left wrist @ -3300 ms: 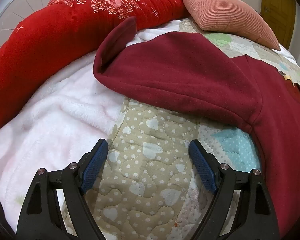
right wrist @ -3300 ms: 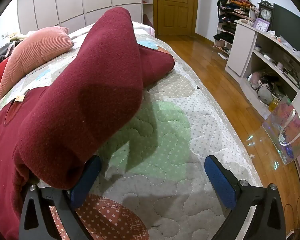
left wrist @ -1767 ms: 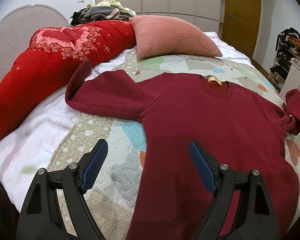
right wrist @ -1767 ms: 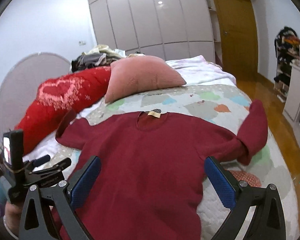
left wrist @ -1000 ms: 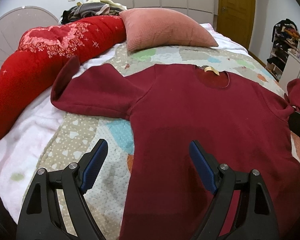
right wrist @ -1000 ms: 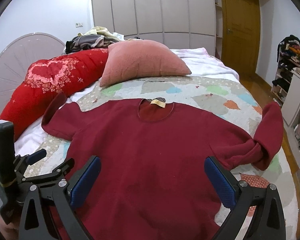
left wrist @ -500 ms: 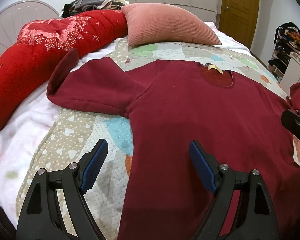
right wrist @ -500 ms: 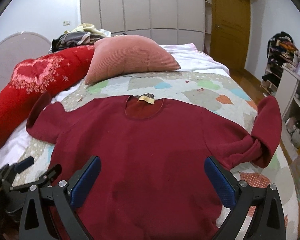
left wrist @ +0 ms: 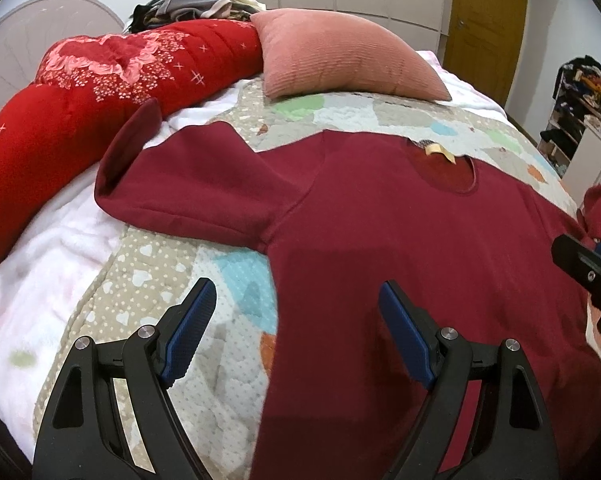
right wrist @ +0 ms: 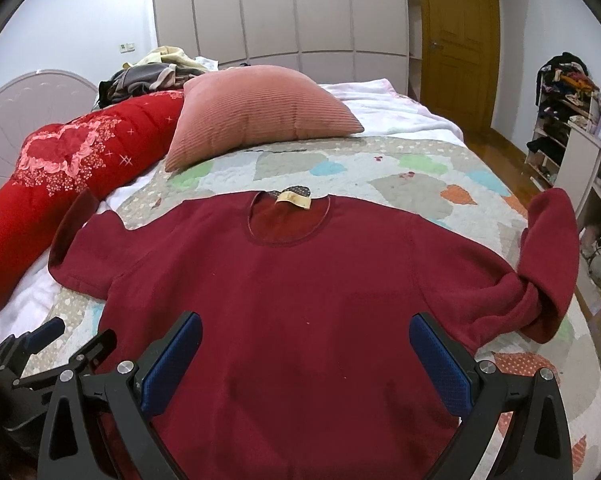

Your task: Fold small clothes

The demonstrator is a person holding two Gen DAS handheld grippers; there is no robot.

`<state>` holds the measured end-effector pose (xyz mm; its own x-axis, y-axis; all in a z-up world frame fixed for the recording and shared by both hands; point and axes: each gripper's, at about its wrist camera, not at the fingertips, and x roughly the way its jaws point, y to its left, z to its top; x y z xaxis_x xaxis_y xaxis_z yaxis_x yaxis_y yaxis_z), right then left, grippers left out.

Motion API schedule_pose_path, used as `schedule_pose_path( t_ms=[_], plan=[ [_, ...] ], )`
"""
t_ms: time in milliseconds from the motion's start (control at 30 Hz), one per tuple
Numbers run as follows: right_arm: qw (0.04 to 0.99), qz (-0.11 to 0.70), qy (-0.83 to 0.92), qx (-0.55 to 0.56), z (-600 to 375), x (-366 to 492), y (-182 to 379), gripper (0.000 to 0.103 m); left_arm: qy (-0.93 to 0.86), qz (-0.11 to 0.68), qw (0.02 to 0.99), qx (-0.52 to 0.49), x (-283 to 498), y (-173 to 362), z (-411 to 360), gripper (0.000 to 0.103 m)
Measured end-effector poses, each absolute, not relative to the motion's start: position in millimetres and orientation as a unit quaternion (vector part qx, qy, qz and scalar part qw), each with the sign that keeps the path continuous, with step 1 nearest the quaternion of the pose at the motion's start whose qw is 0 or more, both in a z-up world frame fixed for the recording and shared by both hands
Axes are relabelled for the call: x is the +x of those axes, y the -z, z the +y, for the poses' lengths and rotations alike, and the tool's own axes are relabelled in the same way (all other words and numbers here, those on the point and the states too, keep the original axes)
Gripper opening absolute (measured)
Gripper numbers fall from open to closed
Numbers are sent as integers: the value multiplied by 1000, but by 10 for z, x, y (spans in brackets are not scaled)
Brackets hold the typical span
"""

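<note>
Sweater (right wrist: 300, 304): dark red, flat on quilt (right wrist: 380, 176), neck label up, right sleeve bunched.
Left gripper (left wrist: 296, 330): fingers wide, empty.
Right gripper (right wrist: 306, 364): fingers wide, empty.

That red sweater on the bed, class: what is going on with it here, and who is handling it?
A person holds two grippers over a dark red sweater spread face-up on a quilted bed. The left gripper and right gripper are both open, gripping nothing. The body lies flat. The sleeve on the right is doubled back on itself, and the other sleeve's cuff curls up against the red duvet. No fold is made yet.
</note>
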<state>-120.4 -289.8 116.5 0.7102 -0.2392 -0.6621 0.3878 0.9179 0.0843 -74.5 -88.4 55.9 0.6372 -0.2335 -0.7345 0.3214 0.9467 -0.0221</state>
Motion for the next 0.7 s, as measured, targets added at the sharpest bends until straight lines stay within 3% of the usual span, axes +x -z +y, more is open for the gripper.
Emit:
schedule_pose_path(
  t_ms=[700],
  plan=[
    [916,361,150,89,-2675,-796,-1079,103,133,411,901,42,-469,-450,-700,84]
  ],
)
